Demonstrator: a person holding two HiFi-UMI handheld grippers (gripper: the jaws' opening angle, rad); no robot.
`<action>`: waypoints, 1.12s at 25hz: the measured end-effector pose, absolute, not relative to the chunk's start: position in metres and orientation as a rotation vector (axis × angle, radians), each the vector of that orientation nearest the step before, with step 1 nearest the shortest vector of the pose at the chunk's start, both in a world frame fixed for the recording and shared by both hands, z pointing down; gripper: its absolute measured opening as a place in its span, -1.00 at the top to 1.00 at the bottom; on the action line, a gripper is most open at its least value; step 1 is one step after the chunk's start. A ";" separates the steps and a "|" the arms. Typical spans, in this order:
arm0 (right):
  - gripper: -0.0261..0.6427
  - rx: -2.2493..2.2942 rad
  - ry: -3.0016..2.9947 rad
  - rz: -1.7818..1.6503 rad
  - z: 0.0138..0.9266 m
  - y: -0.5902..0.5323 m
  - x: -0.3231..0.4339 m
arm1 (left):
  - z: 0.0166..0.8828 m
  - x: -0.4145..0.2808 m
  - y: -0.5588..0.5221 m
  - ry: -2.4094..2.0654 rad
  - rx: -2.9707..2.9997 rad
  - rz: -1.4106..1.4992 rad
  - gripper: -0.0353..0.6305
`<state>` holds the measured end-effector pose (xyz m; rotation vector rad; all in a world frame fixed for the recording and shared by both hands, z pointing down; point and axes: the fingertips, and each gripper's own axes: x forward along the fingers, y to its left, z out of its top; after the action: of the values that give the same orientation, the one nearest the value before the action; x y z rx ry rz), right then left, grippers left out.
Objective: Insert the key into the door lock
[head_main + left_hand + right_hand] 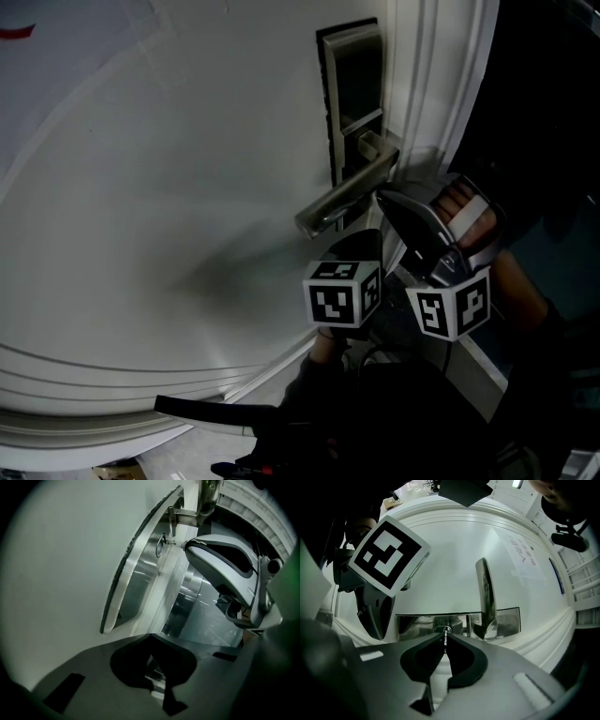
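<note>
Head view: the right gripper (382, 195) reaches beneath the lever handle (349, 195) at 1 o'clock, which hides key and keyhole. Left gripper view: the left gripper (150, 637) is closed and empty; the key (172, 542) tip meets the keyhole (161, 544) at 12 o'clock. Right gripper view: its jaws pinch the key edge-on, so a slight tilt could jam it against the lock plate (412, 625); insertion depth is unclear.

Dim, grainy; fisheye warp, dark vignetted corners.
</note>
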<state>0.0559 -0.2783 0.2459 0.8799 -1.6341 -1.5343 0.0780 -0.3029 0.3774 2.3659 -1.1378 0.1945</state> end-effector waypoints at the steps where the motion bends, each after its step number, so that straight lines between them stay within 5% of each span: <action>1: 0.89 0.879 -1.633 -1.536 0.246 -0.278 0.056 | 0.378 0.078 -0.303 -1.138 2.365 0.195 0.89; 28: 0.89 0.895 -1.609 -1.533 0.246 -0.280 0.054 | 0.380 0.076 -0.304 -1.134 2.366 0.204 0.89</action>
<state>0.0542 -0.2800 0.2459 0.8948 -1.6087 -1.5333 0.0760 -0.3038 0.3797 2.3664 -1.1338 0.2044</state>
